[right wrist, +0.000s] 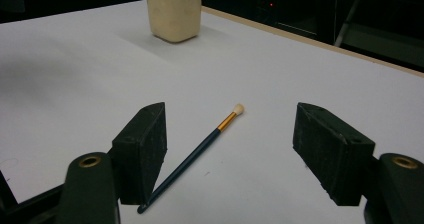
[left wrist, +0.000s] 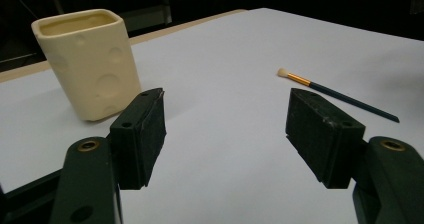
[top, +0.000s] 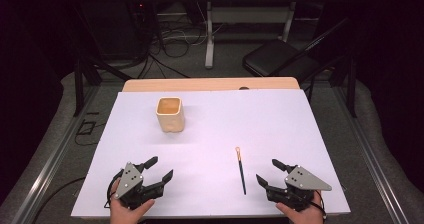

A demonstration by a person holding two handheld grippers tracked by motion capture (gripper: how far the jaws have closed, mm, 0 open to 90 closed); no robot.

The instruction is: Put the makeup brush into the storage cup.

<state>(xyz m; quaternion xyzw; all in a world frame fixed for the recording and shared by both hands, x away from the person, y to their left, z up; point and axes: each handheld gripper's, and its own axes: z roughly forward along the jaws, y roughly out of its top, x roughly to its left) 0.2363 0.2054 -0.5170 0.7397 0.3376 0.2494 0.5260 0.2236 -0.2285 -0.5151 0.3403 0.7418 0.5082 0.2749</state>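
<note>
A cream square cup [top: 170, 114] stands upright on the white table sheet [top: 280, 119], left of centre toward the back. A slim dark-handled brush [top: 241, 169] with a gold ferrule and pale tip lies flat at the front, right of centre. My left gripper [top: 161, 168] rests near the front left edge, open and holding nothing; ahead of its jaws are the cup [left wrist: 90, 64] and the brush [left wrist: 335, 94]. My right gripper [top: 266, 171] sits at the front right, open, just right of the brush. The brush [right wrist: 192, 156] lies ahead between its jaws, its handle end near the left pad, with the cup [right wrist: 174, 11] farther back.
The sheet covers a wooden table whose bare strip [top: 210, 84] shows at the back. Beyond it stand a black folding chair [top: 285, 59], a white table leg [top: 210, 39] and floor cables. Metal rails [top: 50, 169] run along both sides.
</note>
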